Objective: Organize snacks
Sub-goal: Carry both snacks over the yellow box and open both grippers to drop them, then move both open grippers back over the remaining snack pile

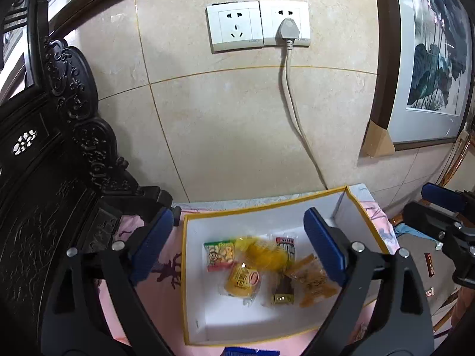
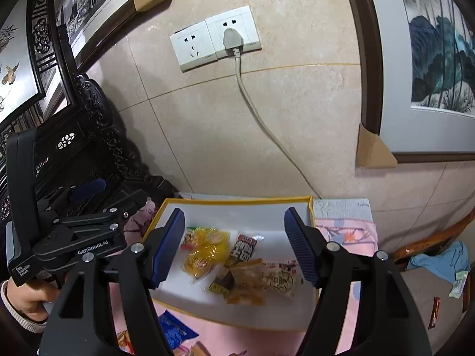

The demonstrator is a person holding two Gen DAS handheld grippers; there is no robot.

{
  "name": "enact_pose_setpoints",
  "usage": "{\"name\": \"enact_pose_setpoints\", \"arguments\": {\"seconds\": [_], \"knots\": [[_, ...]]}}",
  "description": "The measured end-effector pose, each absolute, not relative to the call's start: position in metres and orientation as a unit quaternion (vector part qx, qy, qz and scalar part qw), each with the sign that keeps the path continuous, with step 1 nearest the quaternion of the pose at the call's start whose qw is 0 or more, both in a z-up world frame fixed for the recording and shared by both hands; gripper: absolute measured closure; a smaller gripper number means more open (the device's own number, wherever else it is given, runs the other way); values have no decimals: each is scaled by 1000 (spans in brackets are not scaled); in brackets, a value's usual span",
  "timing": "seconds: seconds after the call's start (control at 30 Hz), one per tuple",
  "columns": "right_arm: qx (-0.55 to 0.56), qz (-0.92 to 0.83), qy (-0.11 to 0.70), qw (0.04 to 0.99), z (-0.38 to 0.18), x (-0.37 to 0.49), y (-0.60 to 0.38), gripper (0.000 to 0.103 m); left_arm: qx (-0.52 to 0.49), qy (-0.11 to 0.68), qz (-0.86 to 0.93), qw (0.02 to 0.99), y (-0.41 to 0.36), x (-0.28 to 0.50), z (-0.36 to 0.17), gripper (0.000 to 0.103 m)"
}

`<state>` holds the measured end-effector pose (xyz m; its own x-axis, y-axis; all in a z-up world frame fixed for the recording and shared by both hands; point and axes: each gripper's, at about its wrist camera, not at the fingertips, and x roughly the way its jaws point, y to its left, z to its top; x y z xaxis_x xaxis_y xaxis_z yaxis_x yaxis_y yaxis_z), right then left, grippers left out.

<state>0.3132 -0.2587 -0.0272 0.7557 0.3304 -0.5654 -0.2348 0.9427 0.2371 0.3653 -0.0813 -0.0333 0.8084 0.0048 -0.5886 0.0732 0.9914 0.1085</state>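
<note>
A white box with a yellow rim (image 1: pixel 190 296) (image 2: pixel 310 207) stands on a pink patterned cloth by the wall. Inside lie several wrapped snacks: yellow packets (image 1: pixel 242 279) (image 2: pixel 199 262), a green and red packet (image 1: pixel 219 253), a dark red packet (image 2: pixel 245 246), and an orange clear packet (image 1: pixel 314 284) (image 2: pixel 261 279). My left gripper (image 1: pixel 240 240) is open and empty above the box. My right gripper (image 2: pixel 234 246) is open and empty above the same snacks. The left gripper also shows at the left of the right wrist view (image 2: pixel 89 195).
More snacks lie outside the box: a blue packet (image 2: pixel 175 330) on the cloth in front, and small packets (image 2: pixel 435 311) on the right. A dark carved wooden chair (image 1: pixel 59 178) stands left. A power cord (image 1: pixel 291 112) runs down the tiled wall behind.
</note>
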Motion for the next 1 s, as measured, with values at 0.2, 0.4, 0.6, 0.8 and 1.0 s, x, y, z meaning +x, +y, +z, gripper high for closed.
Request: {"name": "enact_pose_setpoints", "arguments": {"seconds": [0.2, 0.4, 0.6, 0.8, 1.0], "knots": [[80, 129, 347, 925, -45, 274, -265, 1, 55, 331, -10, 942, -68, 329, -41, 2], [49, 101, 432, 895, -107, 216, -264, 1, 18, 355, 8, 935, -38, 272, -72, 2], [29, 48, 512, 857, -174, 149, -258, 1, -7, 364, 14, 931, -15, 205, -109, 2], [89, 86, 578, 806, -213, 118, -257, 1, 8, 381, 12, 924, 2, 140, -144, 2], [89, 92, 617, 777, -236, 120, -242, 5, 12, 400, 15, 916, 12, 102, -164, 2]]}}
